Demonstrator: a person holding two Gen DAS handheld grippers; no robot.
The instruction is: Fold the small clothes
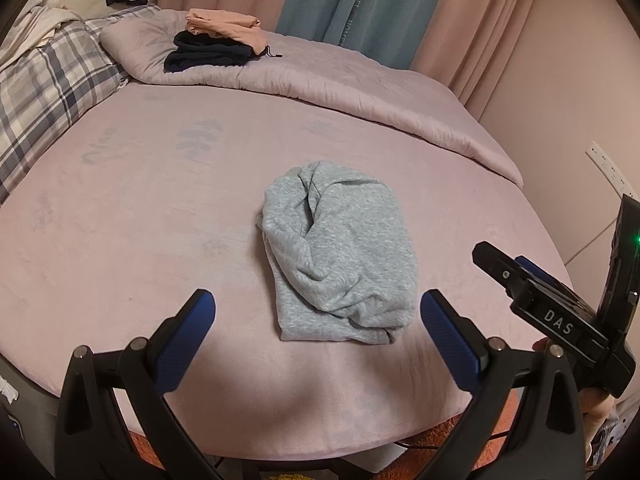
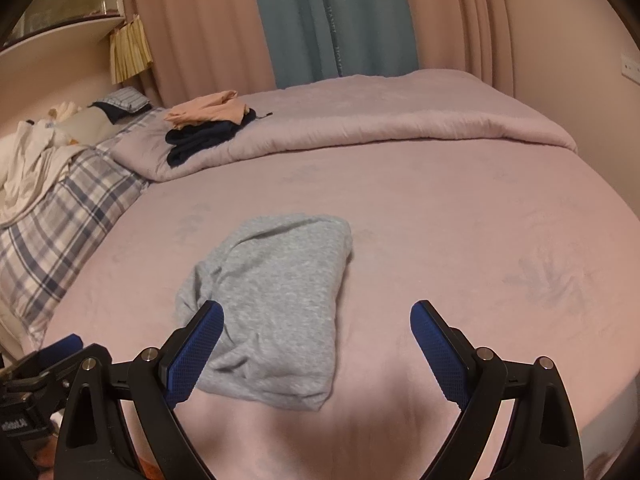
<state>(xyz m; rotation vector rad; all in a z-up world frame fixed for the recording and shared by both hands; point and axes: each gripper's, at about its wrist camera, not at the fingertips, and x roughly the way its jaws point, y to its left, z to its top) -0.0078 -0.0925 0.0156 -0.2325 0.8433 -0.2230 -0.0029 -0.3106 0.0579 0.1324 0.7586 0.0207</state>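
Grey garment (image 1: 338, 252): lies mid-bed on the pink sheet (image 1: 140, 208), already folded into a compact but lumpy bundle with loose creases showing; it looks nearly done, needing at most a tidy or a move to the pile. Pile (image 1: 218, 44): peach and dark pieces stacked at 11 o'clock on the quilt, apparently finished. Left gripper (image 1: 318, 320) and right gripper (image 2: 316, 330): jaws apart, holding nothing, at 6 o'clock of the garment.

Both wrist cameras look forward and slightly down from the near edge of the bed (image 1: 120, 208), close over it. Both share the grey garment (image 1: 340, 256) and the curtains (image 2: 332, 20); the left camera sits left of the right.
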